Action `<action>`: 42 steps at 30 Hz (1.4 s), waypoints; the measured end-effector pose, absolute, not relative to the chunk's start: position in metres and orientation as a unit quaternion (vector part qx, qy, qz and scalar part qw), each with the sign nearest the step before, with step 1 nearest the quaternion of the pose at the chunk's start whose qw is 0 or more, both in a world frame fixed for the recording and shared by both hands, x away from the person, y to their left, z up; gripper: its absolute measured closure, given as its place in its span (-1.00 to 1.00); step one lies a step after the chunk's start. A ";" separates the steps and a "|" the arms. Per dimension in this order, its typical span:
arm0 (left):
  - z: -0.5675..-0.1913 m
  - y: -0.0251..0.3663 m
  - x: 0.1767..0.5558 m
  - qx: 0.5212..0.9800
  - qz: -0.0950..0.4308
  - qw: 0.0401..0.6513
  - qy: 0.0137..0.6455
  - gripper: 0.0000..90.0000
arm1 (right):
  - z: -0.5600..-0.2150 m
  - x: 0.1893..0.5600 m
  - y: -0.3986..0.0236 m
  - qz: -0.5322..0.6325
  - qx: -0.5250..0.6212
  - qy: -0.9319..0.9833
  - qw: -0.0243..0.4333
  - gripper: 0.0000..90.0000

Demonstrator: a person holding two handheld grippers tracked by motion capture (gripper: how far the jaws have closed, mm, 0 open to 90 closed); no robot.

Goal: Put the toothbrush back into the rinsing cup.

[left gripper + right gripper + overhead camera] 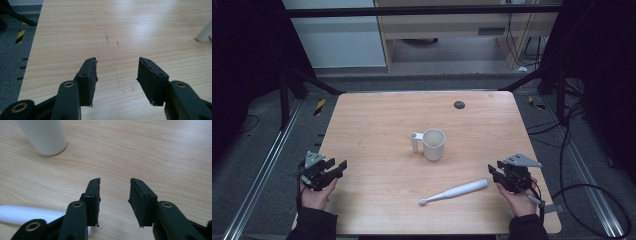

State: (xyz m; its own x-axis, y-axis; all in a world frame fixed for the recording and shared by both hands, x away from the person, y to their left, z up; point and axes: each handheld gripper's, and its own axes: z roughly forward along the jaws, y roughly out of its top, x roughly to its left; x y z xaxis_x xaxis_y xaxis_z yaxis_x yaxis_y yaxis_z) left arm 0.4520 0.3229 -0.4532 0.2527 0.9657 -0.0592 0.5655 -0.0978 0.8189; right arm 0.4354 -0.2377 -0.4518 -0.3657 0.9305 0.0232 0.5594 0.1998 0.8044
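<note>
A white mug with a handle on its left stands upright near the middle of the wooden table. A white electric toothbrush lies on its side in front of it, head pointing left. My left gripper rests at the table's left front edge, open and empty; its jaws frame bare wood. My right gripper sits at the right front, open, just right of the toothbrush's thick end. The mug's base shows far ahead and left of the right gripper.
A small dark round spot marks the table near its far edge. Cables trail over the floor on the right. Metal rails run along both sides of the table, and cabinets stand behind it.
</note>
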 end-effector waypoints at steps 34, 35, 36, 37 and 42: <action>-0.455 0.314 0.454 0.709 0.265 0.372 0.537 -0.02 | -0.476 0.445 -0.210 0.331 0.478 0.793 0.184 1.00; -0.455 0.314 0.454 0.709 0.265 0.371 0.537 -0.02 | -0.476 0.445 -0.210 0.329 0.478 0.794 0.184 1.00; -0.455 0.314 0.453 0.709 0.266 0.372 0.537 -0.02 | -0.476 0.444 -0.210 0.329 0.478 0.794 0.184 1.00; -0.455 0.314 0.453 0.709 0.266 0.371 0.537 -0.02 | -0.477 0.444 -0.210 0.328 0.478 0.794 0.184 1.00; -0.455 0.315 0.453 0.709 0.266 0.370 0.538 -0.02 | -0.477 0.442 -0.210 0.324 0.479 0.796 0.178 1.00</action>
State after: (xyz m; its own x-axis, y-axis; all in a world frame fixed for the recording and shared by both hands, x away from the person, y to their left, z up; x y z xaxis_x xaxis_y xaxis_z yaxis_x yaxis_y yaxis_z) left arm 0.4534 0.3148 -0.4550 0.2789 0.9601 -0.0213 0.5662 -0.1465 0.8111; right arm 0.4423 -0.2104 -0.4774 -0.4770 0.8785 0.0273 0.6475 0.3302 0.6868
